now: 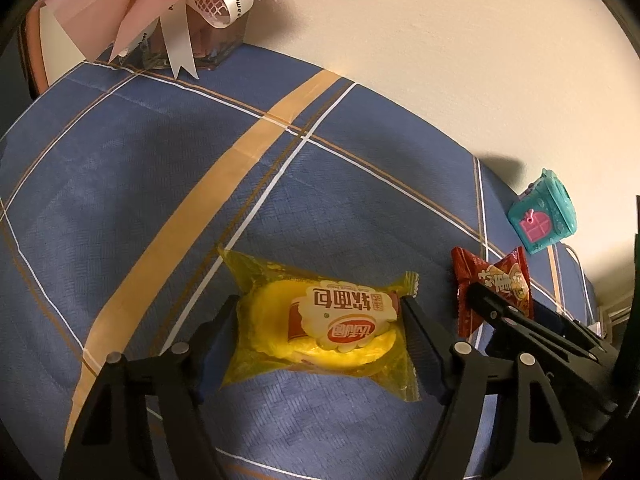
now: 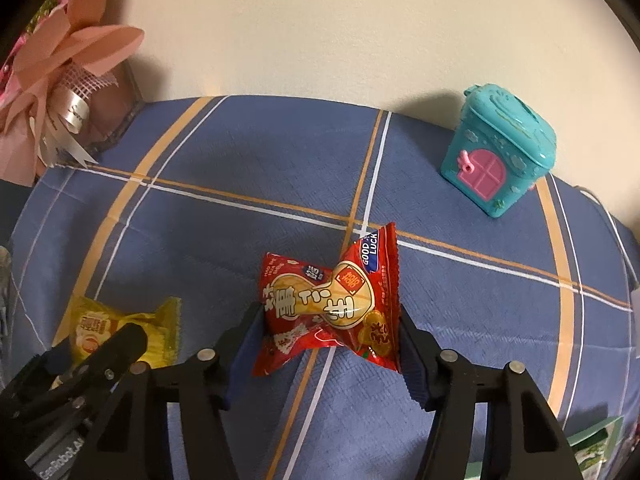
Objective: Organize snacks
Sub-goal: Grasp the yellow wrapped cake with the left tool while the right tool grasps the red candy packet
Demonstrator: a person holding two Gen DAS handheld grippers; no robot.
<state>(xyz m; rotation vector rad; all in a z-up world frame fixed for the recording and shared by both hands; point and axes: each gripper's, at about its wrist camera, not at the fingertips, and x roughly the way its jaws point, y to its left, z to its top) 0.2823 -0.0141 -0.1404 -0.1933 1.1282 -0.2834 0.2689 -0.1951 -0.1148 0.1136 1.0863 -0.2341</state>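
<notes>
Your left gripper [image 1: 320, 320] is clamped on the yellow see-through packet of bread with the white and red label [image 1: 320, 328]; both pads press its sides, and the packet lies on the blue checked cloth with orange and white stripes [image 1: 160, 184] that covers the worktop, near its front edge. Your right gripper [image 2: 332, 340] is clamped on the red crinkled snack packet with the peanut picture [image 2: 336, 300], which sits twisted between the pads on the same cloth, just beside the yellow one. At the back right edge, against the wall, stands a teal plastic box shaped like a house with a pink door [image 2: 496, 152]. At the back left corner you have a pink ribboned gift bundle [image 2: 52, 92].
</notes>
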